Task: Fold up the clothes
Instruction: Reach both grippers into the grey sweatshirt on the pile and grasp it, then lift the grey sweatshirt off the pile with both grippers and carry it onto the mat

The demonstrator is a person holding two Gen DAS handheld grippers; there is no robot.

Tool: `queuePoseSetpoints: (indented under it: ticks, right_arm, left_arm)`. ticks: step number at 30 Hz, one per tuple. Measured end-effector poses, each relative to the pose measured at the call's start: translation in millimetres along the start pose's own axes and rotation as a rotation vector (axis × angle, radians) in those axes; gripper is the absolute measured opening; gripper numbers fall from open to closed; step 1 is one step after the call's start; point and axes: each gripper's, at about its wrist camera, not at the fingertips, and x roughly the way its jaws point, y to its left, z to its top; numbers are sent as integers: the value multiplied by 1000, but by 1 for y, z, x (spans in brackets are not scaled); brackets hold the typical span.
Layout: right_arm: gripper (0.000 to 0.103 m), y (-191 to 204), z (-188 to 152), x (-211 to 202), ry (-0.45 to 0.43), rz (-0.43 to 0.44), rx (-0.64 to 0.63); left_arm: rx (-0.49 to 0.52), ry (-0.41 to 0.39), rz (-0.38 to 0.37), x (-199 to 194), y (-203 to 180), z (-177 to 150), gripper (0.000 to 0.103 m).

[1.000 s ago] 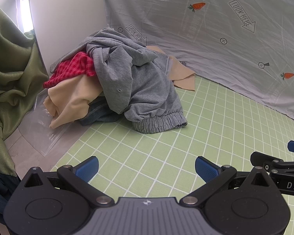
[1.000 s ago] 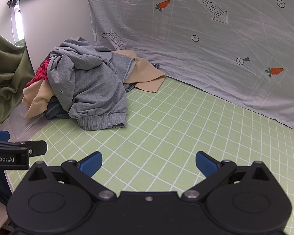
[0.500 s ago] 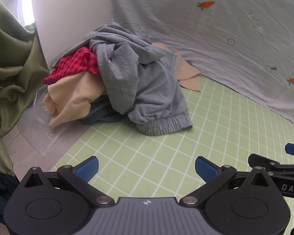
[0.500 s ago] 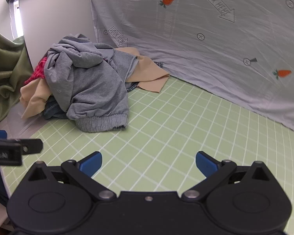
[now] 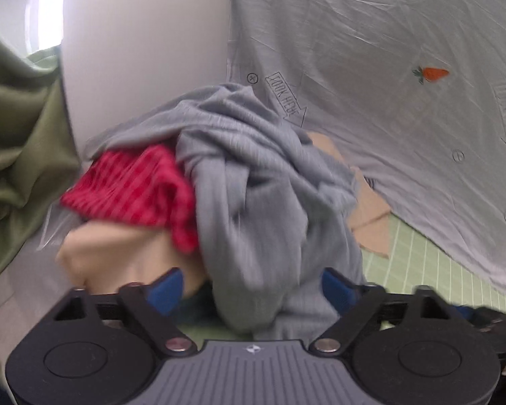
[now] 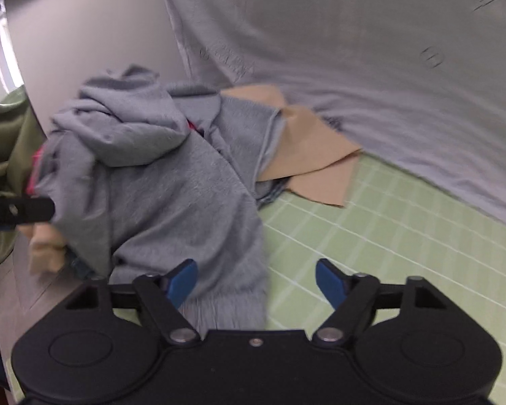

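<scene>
A heap of clothes lies at the back left of the green grid mat (image 6: 404,236). A grey sweatshirt (image 5: 259,202) (image 6: 172,195) lies on top, over a red checked garment (image 5: 135,185), a cream garment (image 5: 118,253) and a tan one (image 6: 310,155). My left gripper (image 5: 253,287) is open, its blue pads (image 5: 167,290) on either side of a hanging fold of the grey sweatshirt. My right gripper (image 6: 256,281) is open, its pads either side of the sweatshirt's elastic hem (image 6: 226,307). The left gripper's finger also shows in the right wrist view (image 6: 20,209).
A grey printed sheet (image 5: 388,84) hangs behind the mat. A white panel (image 5: 145,50) stands behind the heap. Green curtain fabric (image 5: 20,141) hangs at the left. A clear plastic sheet (image 5: 50,229) lies under the heap's left side.
Both grippers have moved forward to the heap. The grey sweatshirt now sits between each pair of open fingers. Both views are blurred by motion.
</scene>
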Motion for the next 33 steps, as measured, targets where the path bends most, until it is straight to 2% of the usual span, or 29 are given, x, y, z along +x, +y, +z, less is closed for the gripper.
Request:
queuePoseSetpoints:
  ticks: [1,3,4,5,6,7,9,12,16,18,19,22,24,25,27,28,30,33]
  right_arm:
    - [70,-1,4,15,19,5,0]
    - [69,-1,8,46,73,5,-3]
    - [64,-2,8,59,107,9,4]
    - [60,-4,8,70,138,20,16]
    - [46,-5,6,77,161,35,27]
    - [27,-7,4,82,174,43,36]
    - [2,-10,-3,78,150,57,47]
    - [2,-18,-13,51,70,50,59]
    - [1,-47,-30,-10,-58,-41,134]
    - [1,-65,-40,-44,-115,-110,173]
    - [1,-74,-45,-61,-138,-152,188]
    - [1,-99,-61,-95,-146,-258,232]
    - [1,-113,-70,-106,-139,-292,257]
    - [1,-119,-74,-110,-135,-303,268]
    - [1,-125,-81,-116,-135,-298,301]
    - [1,-124,-82,-117,-135,-298,300]
    - [1,-123,-85,-119,-134,-300,298]
    - [1,-118,-82,-117,-131,-304,300]
  left_arm:
    - [-3,6,-3,9,0,5,68]
    - [-13,19,-2,22,0,12,39]
    - [-19,20,4,25,0,14,31]
    - [-23,21,7,27,0,15,16]
    - [-26,20,9,27,0,15,13]
    - [-28,16,7,27,0,15,12]
    - [-22,0,4,20,1,15,9]
    - [-7,-33,3,4,-4,13,7]
    - [11,-76,-48,-24,-22,11,6]
    - [46,-74,-106,-35,-34,7,6]
    - [62,-63,-144,-39,-40,3,7]
    - [34,-28,-201,-41,-47,-10,20]
    - [-11,-13,-200,-37,-46,-18,38]
    - [-36,-13,-195,-36,-44,-18,42]
    - [-92,-28,-179,-34,-34,-15,59]
    - [-121,-38,-171,-33,-28,-11,62]
    - [-178,-68,-141,-30,-13,2,76]
    - [-223,-92,-79,-12,3,26,83]
